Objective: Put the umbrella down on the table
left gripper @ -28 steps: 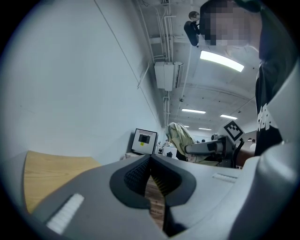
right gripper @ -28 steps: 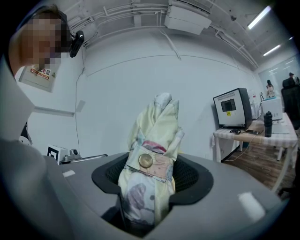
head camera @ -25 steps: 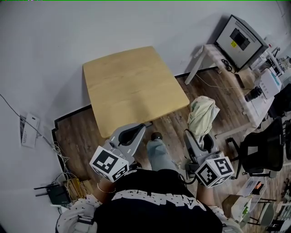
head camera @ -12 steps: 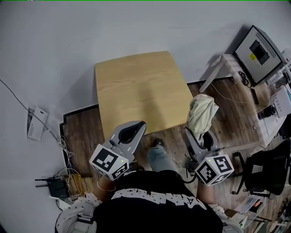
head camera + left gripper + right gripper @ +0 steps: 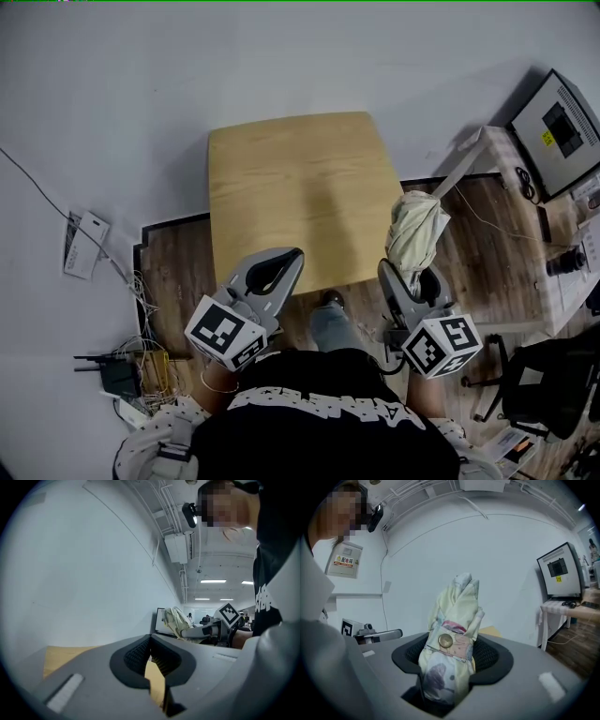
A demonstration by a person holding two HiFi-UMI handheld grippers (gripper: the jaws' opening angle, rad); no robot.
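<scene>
Pale wood makes up the square table (image 5: pixel 300 183) at the centre of the head view, set against a white wall, with dark plank flooring below and to its right. At lower right the right gripper (image 5: pixel 410 274) is clamped on a folded cream-yellow umbrella (image 5: pixel 417 232). The umbrella's long axis runs up the frame from the jaws, its free end uppermost and leaning slightly right. It sits just beside the table's right edge, held in the air rather than lying on the top. At lower left the left gripper (image 5: pixel 279 264) points up-frame, its tips over the table's near edge. A monitor (image 5: pixel 562 114) stands on a white desk at the upper right, and a tangle of cables (image 5: pixel 141 370) lies at the lower left.

In the left gripper view, the grey jaws meet at their tips in the lower centre with nothing gripped. Only the tabletop shows through the gap beneath them. The umbrella appears at centre right, angled up and to the left.

In the right gripper view, the umbrella fills the centre, pinched between both ribbed pads. A strap with a brass snap (image 5: pixel 446 641) wraps it, and its bundled end rises up-frame, away from the camera towards the white wall.
</scene>
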